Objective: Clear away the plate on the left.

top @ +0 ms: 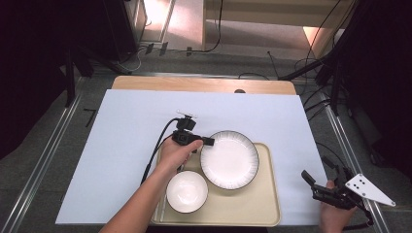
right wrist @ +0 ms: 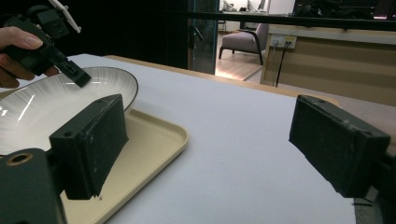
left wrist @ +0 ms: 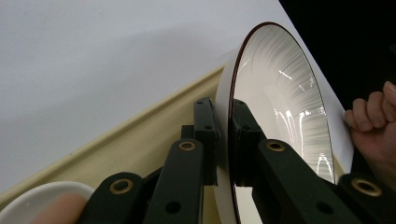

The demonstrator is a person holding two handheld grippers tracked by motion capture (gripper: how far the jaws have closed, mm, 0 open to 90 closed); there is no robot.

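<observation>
plate rim pinched at the tray's left side

plate point(top: 229, 159), white with fine ribbing and a dark edge line, lies on the beige tray point(top: 265, 204), taking up the tray's far half and overhanging its far edge a little. the left gripper point(top: 206, 141) comes in from the plate's left side, and its two black jaws are clamped on the rim: in the left gripper view one jaw sits on the plate's inner face and the other against its underside, with the rim squeezed between them. the person's left hand point(top: 176, 152) wraps the gripper body, and a cable trails back from it over the white table cover point(top: 126, 145).

a small white bowl point(top: 187, 191) stands on the tray's near left corner, just beside the plate and apart from the jaws.

the right gripper point(top: 316, 187) rests off the tray's right side, near the table's right edge, well apart from the plate. its jaws stand wide apart with nothing between them; in the right gripper view the white cover and the tray's corner show through the gap. the right hand point(top: 333, 213) holds it low at the near edge.
</observation>
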